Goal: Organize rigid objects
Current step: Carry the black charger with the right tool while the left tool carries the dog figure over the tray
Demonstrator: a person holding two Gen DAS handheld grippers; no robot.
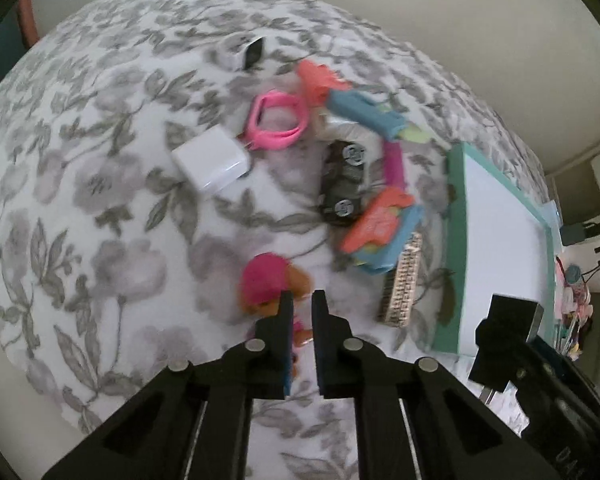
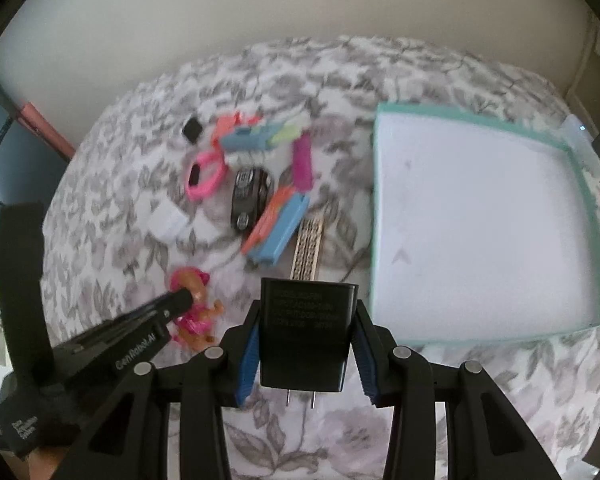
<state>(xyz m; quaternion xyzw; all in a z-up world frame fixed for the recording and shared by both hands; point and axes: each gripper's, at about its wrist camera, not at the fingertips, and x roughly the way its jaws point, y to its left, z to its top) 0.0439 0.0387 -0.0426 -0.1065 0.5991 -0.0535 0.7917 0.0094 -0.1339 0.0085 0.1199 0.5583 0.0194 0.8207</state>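
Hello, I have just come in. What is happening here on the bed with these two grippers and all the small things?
A person is tidying small hard objects on a grey floral bedspread with two handheld grippers. The right gripper is shut on a black plug-in power adapter, lifted beside the empty white tray with a teal rim. The left gripper has its jaws closed over a small toy puppy figure with a pink cap; whether it grips it is unclear. A black toy car, white charger block and pink wristband lie loose.

"GenRobot.AI" runs in white along the left tool (image 2: 182, 300); the black charger (image 2: 306, 332) carries printed lines, too blurred to read, as is the white lettering lower down.
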